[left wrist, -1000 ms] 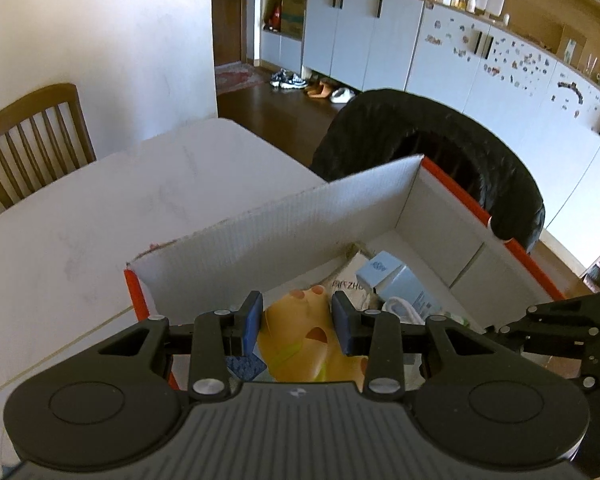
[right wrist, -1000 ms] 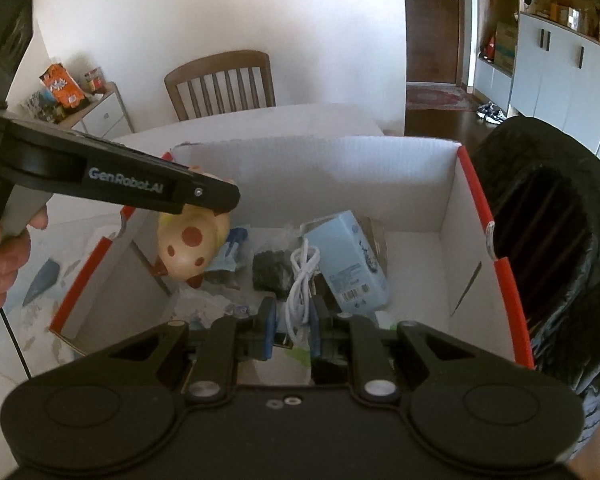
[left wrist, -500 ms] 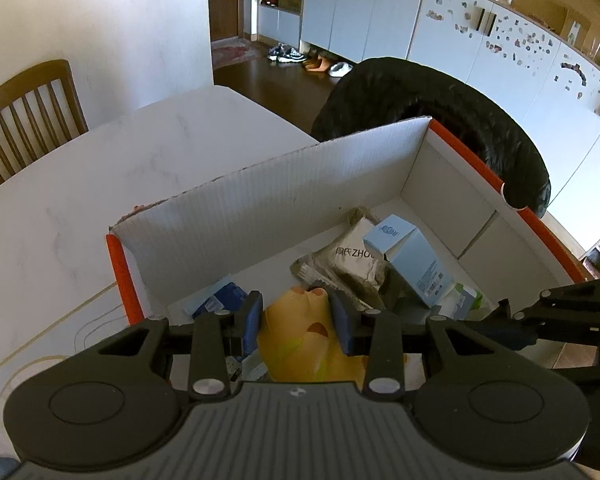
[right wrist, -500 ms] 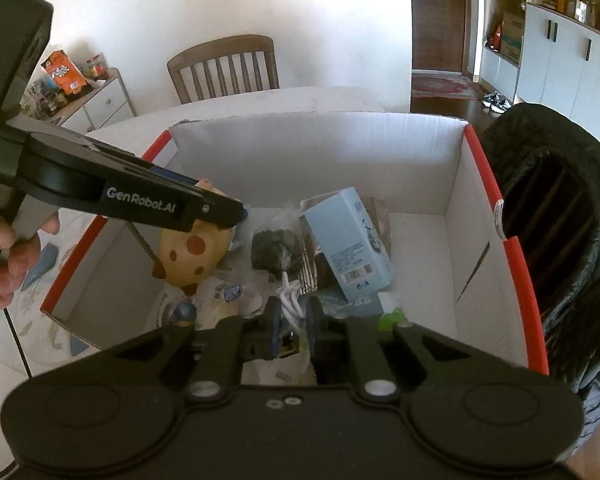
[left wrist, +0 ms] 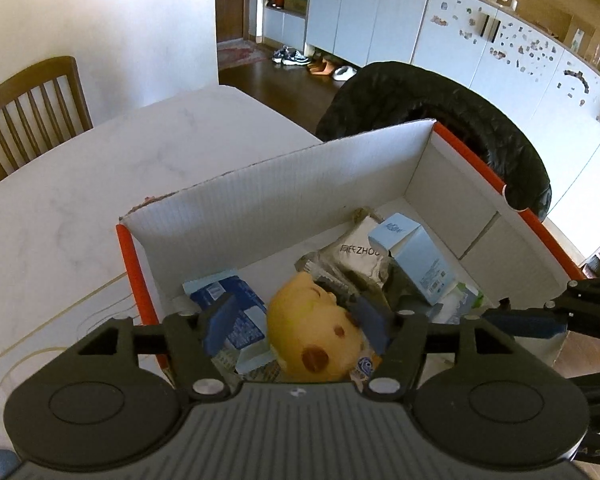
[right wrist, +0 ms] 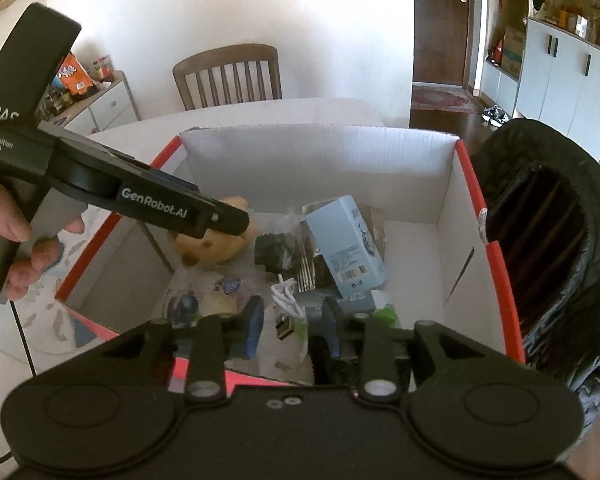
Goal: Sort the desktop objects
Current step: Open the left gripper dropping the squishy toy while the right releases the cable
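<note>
From the left wrist, the left gripper (left wrist: 296, 322) hangs over the cardboard box (left wrist: 284, 196) on the bench (left wrist: 80, 208); its jaws are opening and stand clear of the yellow spotted toy (left wrist: 314, 344) between them, so the release is best finished before the gripper lifts straight up. From the right wrist, the right gripper (right wrist: 290, 326) has its jaws opening too, and the white cable (right wrist: 286, 300) lies loose between them inside the box beside the pale blue carton (right wrist: 346, 250); it should rise without snagging the cable's plug.
</note>
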The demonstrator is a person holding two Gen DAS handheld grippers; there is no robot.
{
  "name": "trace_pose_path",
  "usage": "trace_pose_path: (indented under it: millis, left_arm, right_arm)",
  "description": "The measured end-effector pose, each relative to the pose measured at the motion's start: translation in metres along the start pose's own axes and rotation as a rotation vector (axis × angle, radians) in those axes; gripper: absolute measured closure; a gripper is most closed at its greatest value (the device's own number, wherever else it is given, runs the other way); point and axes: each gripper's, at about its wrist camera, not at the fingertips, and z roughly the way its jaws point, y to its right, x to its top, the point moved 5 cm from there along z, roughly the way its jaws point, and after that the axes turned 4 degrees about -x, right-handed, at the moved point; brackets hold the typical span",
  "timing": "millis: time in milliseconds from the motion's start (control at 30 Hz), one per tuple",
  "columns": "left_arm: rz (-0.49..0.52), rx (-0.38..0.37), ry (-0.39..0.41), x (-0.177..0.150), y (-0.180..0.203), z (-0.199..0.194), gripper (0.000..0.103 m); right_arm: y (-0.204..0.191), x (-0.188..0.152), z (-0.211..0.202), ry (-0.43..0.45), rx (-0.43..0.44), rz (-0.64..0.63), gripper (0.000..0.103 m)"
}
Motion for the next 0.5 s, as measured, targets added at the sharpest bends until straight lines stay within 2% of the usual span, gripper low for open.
trace_pose_path:
  millis: [200,500]
  left_arm:
    - [-0.009,-0.007,0.008,-0.002,0.001,-0.008,0.034]
    - [-0.036,-0.018,0.037,-0.008,-0.002,-0.03,0.032]
  right_arm:
    - [0.002,0.002,-0.005,0.005,0.007,0.018,0.057]
    - [0.001,0.001,-0.014,0.016,0.004,0.032,0.051]
